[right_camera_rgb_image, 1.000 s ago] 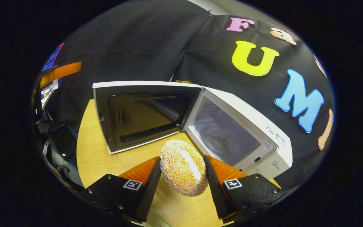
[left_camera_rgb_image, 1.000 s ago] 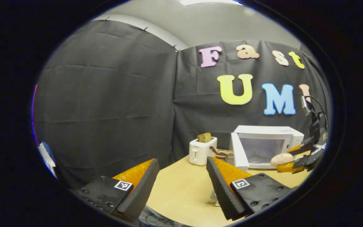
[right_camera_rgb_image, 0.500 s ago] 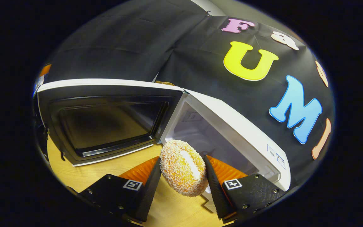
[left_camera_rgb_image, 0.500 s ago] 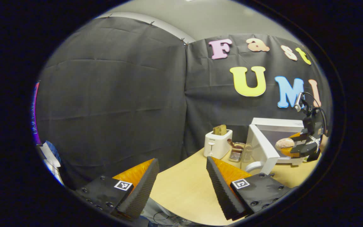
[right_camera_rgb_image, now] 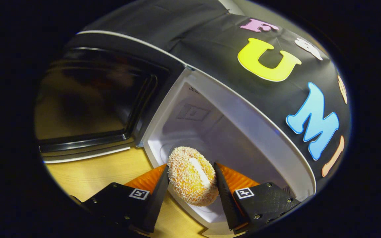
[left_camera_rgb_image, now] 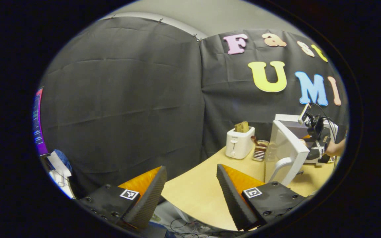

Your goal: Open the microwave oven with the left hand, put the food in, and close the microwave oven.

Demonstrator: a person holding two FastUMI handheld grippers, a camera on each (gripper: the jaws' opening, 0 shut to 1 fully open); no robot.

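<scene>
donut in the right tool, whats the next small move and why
Probably ease the right tool forward into the microwave cavity, then set the donut down. It's clamped between both fingers at the cavity's mouth, and the door stands wide open.

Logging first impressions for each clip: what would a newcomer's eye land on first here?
The sugar-crusted doughnut, pinched between the right gripper jaws at the mouth of the open white microwave oven, its door swung wide to the left. In the left gripper view, the left gripper hangs open over the table's near edge, a white toaster beyond.
</scene>
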